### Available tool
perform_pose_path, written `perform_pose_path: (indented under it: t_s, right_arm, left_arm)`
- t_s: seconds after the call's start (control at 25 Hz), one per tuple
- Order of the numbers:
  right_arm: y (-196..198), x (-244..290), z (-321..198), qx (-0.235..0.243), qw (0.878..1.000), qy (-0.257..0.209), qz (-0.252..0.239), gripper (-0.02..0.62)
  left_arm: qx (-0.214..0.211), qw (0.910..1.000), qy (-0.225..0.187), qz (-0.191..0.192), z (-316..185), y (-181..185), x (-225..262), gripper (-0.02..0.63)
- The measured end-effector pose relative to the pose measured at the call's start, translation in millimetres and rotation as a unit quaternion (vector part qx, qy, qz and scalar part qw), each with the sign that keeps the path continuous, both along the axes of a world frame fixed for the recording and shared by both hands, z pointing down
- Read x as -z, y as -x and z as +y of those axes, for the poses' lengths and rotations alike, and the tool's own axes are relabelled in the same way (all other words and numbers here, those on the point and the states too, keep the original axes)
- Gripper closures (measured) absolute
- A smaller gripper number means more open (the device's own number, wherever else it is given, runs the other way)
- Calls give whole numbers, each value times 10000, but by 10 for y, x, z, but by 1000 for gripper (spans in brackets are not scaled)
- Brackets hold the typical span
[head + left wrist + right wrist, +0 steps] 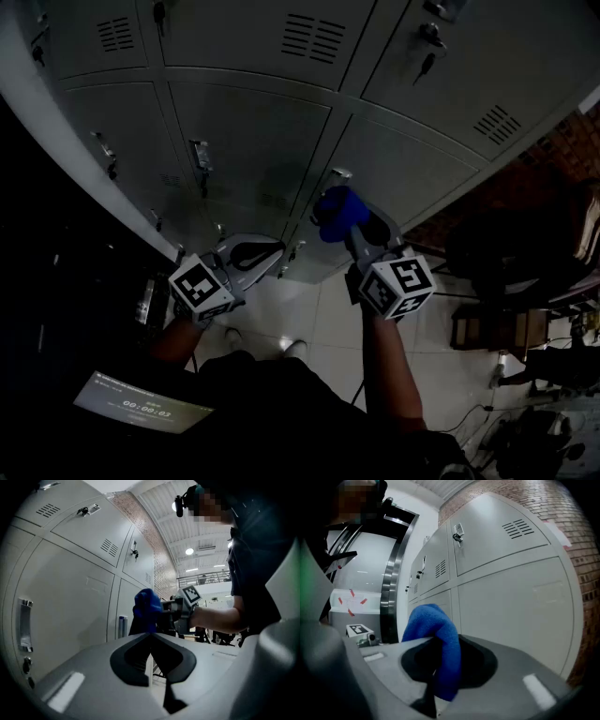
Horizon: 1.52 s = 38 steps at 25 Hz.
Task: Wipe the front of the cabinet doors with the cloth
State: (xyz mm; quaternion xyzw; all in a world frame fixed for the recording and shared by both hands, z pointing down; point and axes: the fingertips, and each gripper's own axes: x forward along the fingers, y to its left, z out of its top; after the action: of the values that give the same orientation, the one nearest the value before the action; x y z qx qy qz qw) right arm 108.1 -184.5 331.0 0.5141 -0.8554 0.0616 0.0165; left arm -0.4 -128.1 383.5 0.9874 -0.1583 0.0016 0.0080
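Note:
Grey metal cabinet doors (253, 141) fill the upper part of the head view. A bunched blue cloth (336, 212) sits in my right gripper (349, 230), which is shut on it and holds it close to a lower door near a latch (339, 174). In the right gripper view the cloth (438, 639) hangs folded between the jaws, with the doors (511, 597) just to the right. My left gripper (270, 251) is shut with nothing in it, low and left of the cloth. From the left gripper view the cloth (147, 604) and the right gripper (180, 609) show ahead, beside the doors (70, 602).
Door handles (200, 155) and keys (429, 42) stick out from the doors. A brick wall (553, 150) stands at the right. A stool (487, 328) and cables (487, 422) lie on the tiled floor. A lit screen (136, 408) is at lower left.

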Motion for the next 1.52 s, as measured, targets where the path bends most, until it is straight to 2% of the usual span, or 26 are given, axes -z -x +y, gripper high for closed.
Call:
perform_pose_path:
  t_s: [0.12, 0.36, 0.48, 0.76, 1.04, 1.28, 1.52]
  right_arm:
    - [-71, 256, -276, -228, 9997, -116, -3, 523]
    - [-6, 725, -616, -269, 9984, -464, 170, 523]
    - [3, 747, -747, -422, 9974, -411, 417, 523]
    - [-119, 756, -733, -621, 9960, -337, 549, 523]
    - [-742, 751, -584, -1133, 9912, -358, 584, 523]
    - [-1504, 727, -390, -1749, 9821, -347, 606, 523]
    - [-1980, 732, -263, -2183, 9732, -404, 604, 523]
  left_arm:
    - [-6, 10000, -2, 49, -55, -19, 37, 603]
    - [22, 9998, 18, 176, -105, -26, 48, 603]
    - [21, 9998, 53, 212, -99, -23, 31, 603]
    - [85, 9997, 111, 198, -79, -2, -25, 603]
    - [76, 9996, 116, 231, -27, -72, -13, 603]
    - [96, 9996, 129, 236, 49, -125, -28, 603]
    - [60, 9997, 118, 225, 132, -178, -13, 603]
